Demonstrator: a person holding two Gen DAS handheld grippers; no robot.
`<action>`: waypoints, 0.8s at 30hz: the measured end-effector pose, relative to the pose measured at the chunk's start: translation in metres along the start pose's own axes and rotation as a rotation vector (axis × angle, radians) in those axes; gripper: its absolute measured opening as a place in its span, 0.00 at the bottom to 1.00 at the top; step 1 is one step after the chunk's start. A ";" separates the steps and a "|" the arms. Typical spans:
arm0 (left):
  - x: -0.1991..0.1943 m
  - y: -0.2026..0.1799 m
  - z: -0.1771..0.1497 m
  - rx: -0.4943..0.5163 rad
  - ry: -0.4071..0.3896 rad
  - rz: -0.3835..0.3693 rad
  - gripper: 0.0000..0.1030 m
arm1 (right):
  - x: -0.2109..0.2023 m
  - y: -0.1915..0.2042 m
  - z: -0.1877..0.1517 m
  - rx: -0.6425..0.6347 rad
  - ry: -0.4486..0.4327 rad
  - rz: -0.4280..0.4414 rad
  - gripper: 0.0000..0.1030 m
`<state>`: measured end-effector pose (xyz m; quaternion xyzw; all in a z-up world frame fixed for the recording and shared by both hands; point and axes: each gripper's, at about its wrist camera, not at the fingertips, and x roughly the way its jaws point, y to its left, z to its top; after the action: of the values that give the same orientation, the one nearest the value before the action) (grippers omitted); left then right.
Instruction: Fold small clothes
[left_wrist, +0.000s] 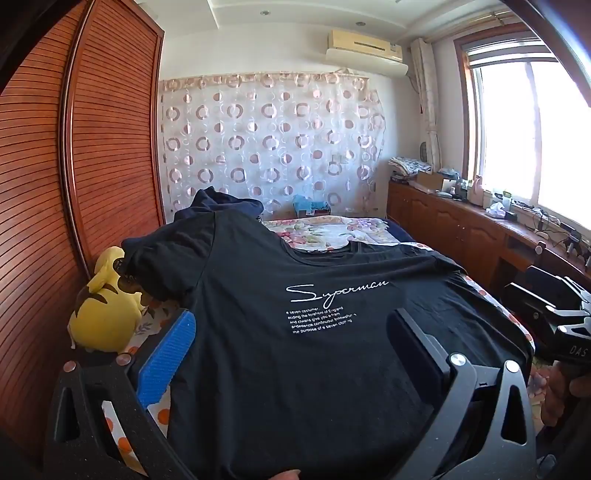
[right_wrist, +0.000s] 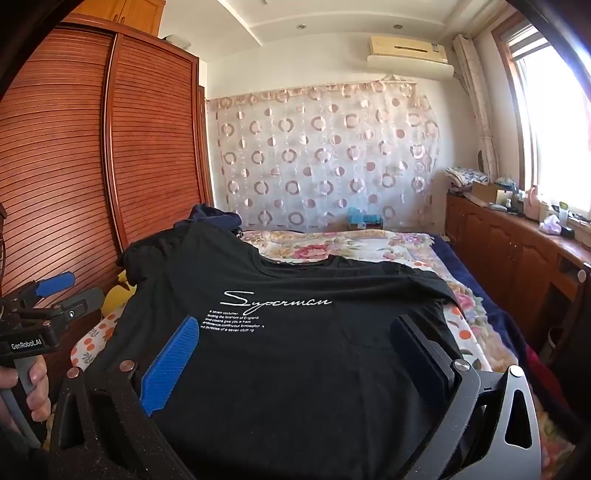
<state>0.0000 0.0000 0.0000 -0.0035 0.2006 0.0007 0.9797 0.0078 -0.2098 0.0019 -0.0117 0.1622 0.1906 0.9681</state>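
Observation:
A black T-shirt (left_wrist: 240, 277) (right_wrist: 295, 280) with white "Superman" lettering lies spread front-up on the bed, collar away from me. Its left sleeve rises over a bump at the bed's left edge. My left gripper (left_wrist: 291, 350) hovers open over the shirt's near left part, its blue pad (left_wrist: 166, 354) by the shirt's left edge. My right gripper (right_wrist: 295, 354) is open too, over the shirt's lower middle, with nothing pinched. Each gripper shows at the edge of the other's view: the right gripper (left_wrist: 532, 291), and the left gripper (right_wrist: 70, 291) held by a hand (right_wrist: 35, 384).
A yellow plush toy (left_wrist: 107, 314) (right_wrist: 116, 295) sits between the bed's left side and the slatted wooden wardrobe (left_wrist: 110, 147). A dark garment pile (left_wrist: 221, 203) lies beyond the shirt on the floral bedspread (right_wrist: 351, 247). A cluttered wooden cabinet (right_wrist: 517, 251) runs under the window on the right.

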 end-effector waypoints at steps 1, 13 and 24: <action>0.000 0.000 0.000 -0.001 -0.003 0.000 1.00 | 0.001 0.000 0.000 0.002 0.003 -0.001 1.00; 0.001 -0.002 -0.006 -0.008 0.008 -0.008 1.00 | -0.008 -0.007 0.005 0.011 -0.010 0.004 1.00; 0.005 -0.003 -0.002 -0.009 0.009 -0.008 1.00 | -0.007 0.002 -0.002 0.020 -0.020 -0.016 1.00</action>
<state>0.0033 -0.0029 -0.0040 -0.0084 0.2051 -0.0022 0.9787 0.0001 -0.2108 0.0023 -0.0013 0.1541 0.1814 0.9713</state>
